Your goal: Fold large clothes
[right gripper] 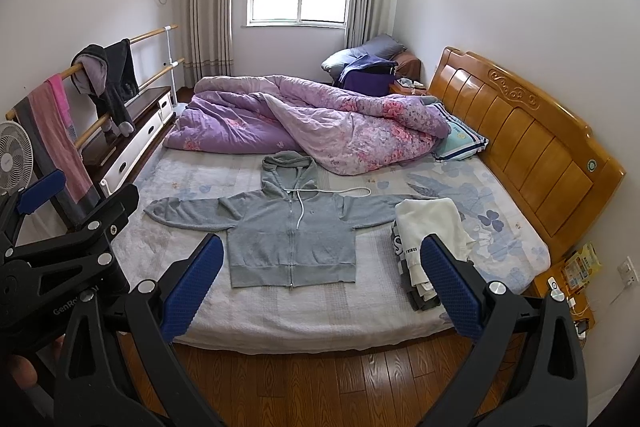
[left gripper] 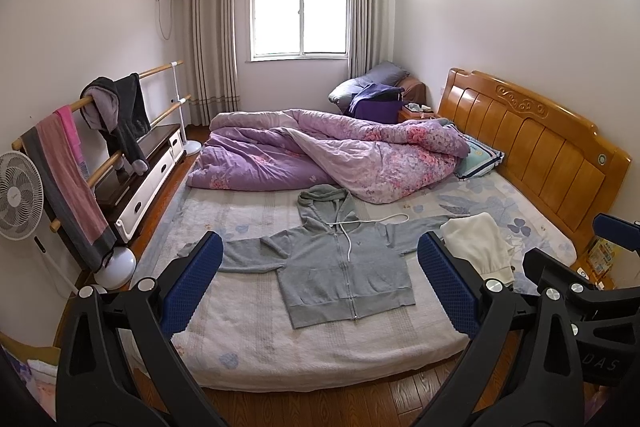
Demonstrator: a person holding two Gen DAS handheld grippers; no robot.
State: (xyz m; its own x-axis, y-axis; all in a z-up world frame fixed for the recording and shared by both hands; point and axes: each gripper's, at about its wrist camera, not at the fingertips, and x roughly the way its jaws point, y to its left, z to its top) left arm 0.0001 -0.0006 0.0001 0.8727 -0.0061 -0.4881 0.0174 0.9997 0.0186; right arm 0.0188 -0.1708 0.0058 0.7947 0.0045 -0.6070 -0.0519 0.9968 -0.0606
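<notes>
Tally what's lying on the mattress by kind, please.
Grey zip hoodie, spread flat: 1
Pile of folded clothes: 1
Purple floral quilt: 1
Pillow: 1
Total: 4

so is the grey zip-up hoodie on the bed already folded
No, the grey zip-up hoodie lies flat on the bed with both sleeves spread out sideways.

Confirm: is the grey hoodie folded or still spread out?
Spread out: the grey hoodie lies flat on the bed, zipped, both sleeves extended sideways.
</notes>
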